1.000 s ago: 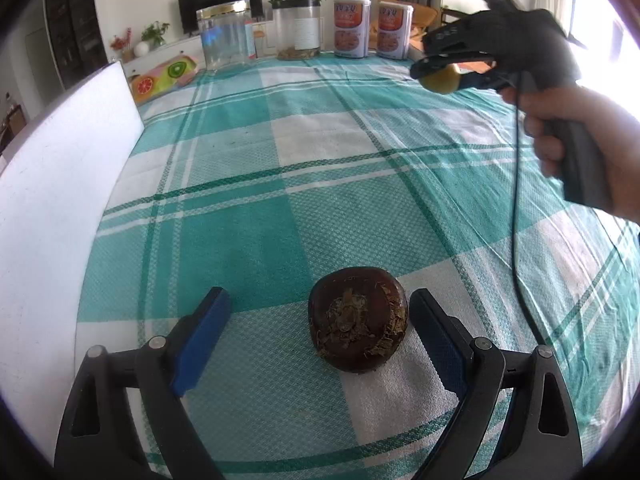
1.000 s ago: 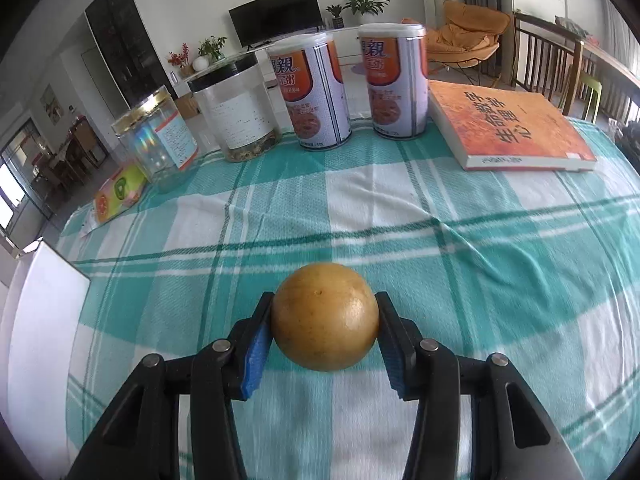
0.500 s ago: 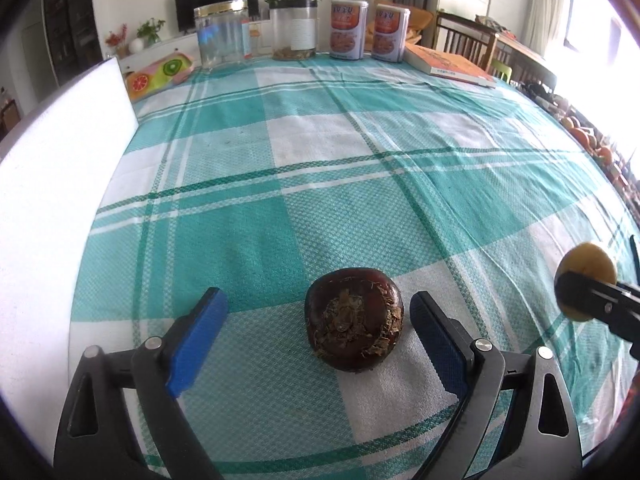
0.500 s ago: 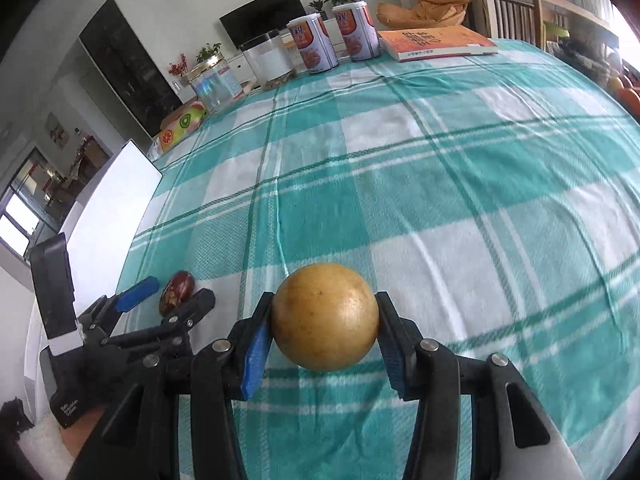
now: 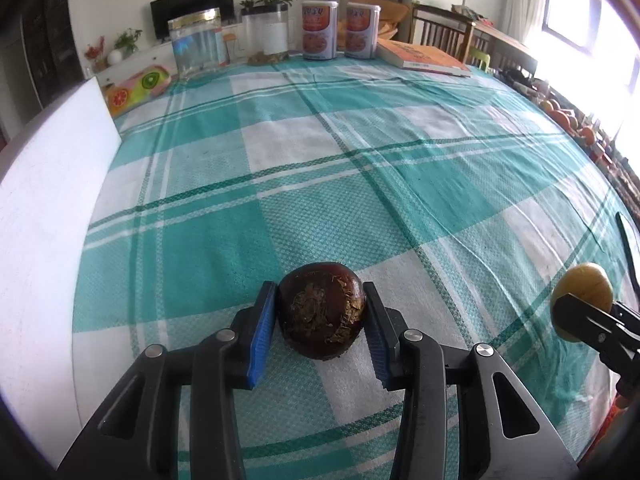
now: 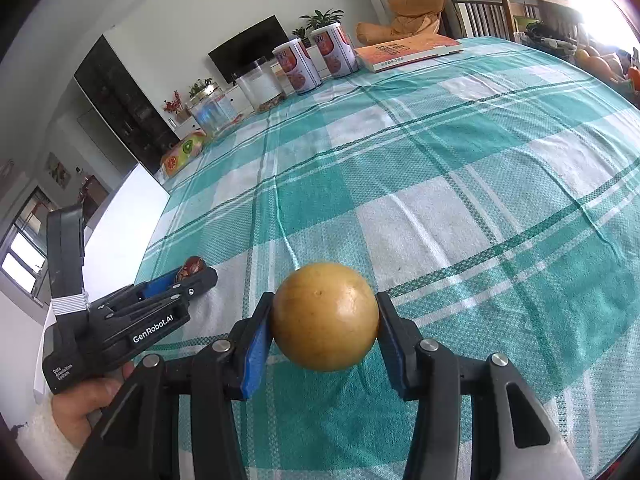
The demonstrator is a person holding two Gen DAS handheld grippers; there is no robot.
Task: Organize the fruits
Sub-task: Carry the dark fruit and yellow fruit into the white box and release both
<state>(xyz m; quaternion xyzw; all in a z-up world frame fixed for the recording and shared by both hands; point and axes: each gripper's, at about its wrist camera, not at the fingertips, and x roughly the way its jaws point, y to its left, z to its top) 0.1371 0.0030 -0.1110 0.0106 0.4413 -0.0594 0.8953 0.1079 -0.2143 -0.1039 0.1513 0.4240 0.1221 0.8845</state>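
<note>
Your left gripper [image 5: 321,330] is closing, its blue pads touching both sides of the dark brown fruit [image 5: 321,309]; your right gripper [image 6: 324,330] clamps the yellow fruit [image 6: 325,316] between its fingers

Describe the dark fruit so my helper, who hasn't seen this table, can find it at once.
On the teal-and-white checked tablecloth, look at the near end beside the white board. The dark fruit sits there between the closing blue pads of the left hand-held gripper. It is deep maroon-brown with flaky tan patches, unlike the smooth yellow fruit held in the right hand-held gripper.
</note>
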